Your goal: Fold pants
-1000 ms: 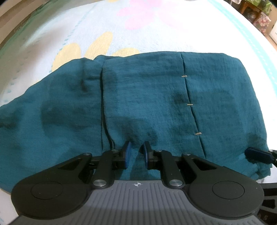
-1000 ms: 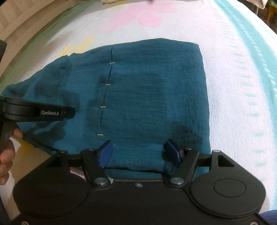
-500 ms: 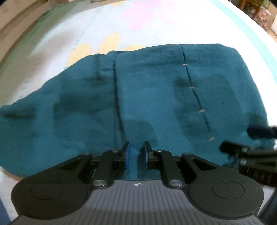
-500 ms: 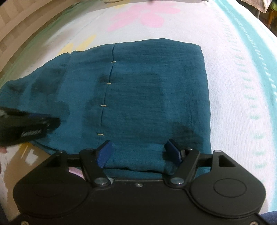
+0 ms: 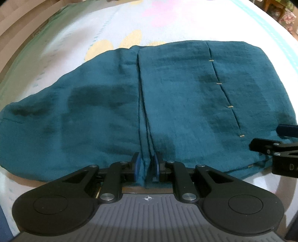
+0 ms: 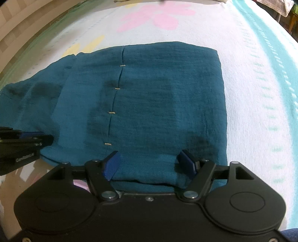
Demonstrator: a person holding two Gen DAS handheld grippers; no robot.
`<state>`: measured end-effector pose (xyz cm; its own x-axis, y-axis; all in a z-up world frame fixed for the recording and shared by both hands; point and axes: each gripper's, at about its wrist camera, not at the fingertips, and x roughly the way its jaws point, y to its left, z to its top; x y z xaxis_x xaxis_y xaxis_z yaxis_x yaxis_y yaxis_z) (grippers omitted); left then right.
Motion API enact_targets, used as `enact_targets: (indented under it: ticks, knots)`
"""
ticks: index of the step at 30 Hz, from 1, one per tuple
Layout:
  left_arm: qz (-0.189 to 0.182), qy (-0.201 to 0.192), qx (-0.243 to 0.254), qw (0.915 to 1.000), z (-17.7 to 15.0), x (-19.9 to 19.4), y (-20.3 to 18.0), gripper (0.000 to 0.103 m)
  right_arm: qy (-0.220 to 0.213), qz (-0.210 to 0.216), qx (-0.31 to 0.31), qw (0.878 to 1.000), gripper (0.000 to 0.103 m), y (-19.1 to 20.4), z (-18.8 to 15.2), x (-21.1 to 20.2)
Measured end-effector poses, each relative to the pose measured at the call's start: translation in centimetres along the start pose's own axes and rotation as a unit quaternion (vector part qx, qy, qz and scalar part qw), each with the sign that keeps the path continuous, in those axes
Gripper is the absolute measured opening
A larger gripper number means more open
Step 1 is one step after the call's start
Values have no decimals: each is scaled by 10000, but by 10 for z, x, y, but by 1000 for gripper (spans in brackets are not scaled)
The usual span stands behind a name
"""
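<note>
The teal pants (image 5: pixel 186 102) lie folded flat on the bed, with a row of pale stitches along a side slit (image 6: pixel 111 113). My left gripper (image 5: pixel 147 163) sits at the near edge. Its jaws stand a narrow gap apart, and the layered fold edge (image 5: pixel 143 119) runs into that gap without being pinched. In the right wrist view the left gripper (image 6: pixel 24 145) shows at the left edge. My right gripper (image 6: pixel 150 163) is open wide over the near right hem, with cloth bulging between its blue pads (image 6: pixel 111 163). Its fingertips (image 5: pixel 275 147) show at the left wrist view's right edge.
A pale bedcover (image 6: pixel 251 93) with a pink flower (image 6: pixel 158 16), yellow petals (image 5: pixel 104 48) and a teal stripe (image 6: pixel 270 46) lies under the pants. Wooden furniture (image 5: pixel 273 5) stands beyond the far right. A wooden board (image 6: pixel 16 28) runs along the left.
My left gripper has slid right along the near edge, so the fold line now sits between its jaws. The right gripper has stayed put.
</note>
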<state>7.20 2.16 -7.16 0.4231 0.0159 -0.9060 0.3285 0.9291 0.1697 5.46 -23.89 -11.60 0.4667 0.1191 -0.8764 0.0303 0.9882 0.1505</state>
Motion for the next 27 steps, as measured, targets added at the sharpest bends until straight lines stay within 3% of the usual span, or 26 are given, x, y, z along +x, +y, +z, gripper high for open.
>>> enact_targets:
  ticks: [16,21,27]
  knots:
    - [-64,-92,-211,9997,-3,-7,8,16,-6,-40,-71,10000,77,3,0,1]
    - [-16,-248,-470,9986,-18,-23,36,16,-11,-33,-58,10000,77,3,0,1]
    - [264,-501,-826,9950,-36,-44,98,16,-10,-33,-59,10000,77,3,0,1]
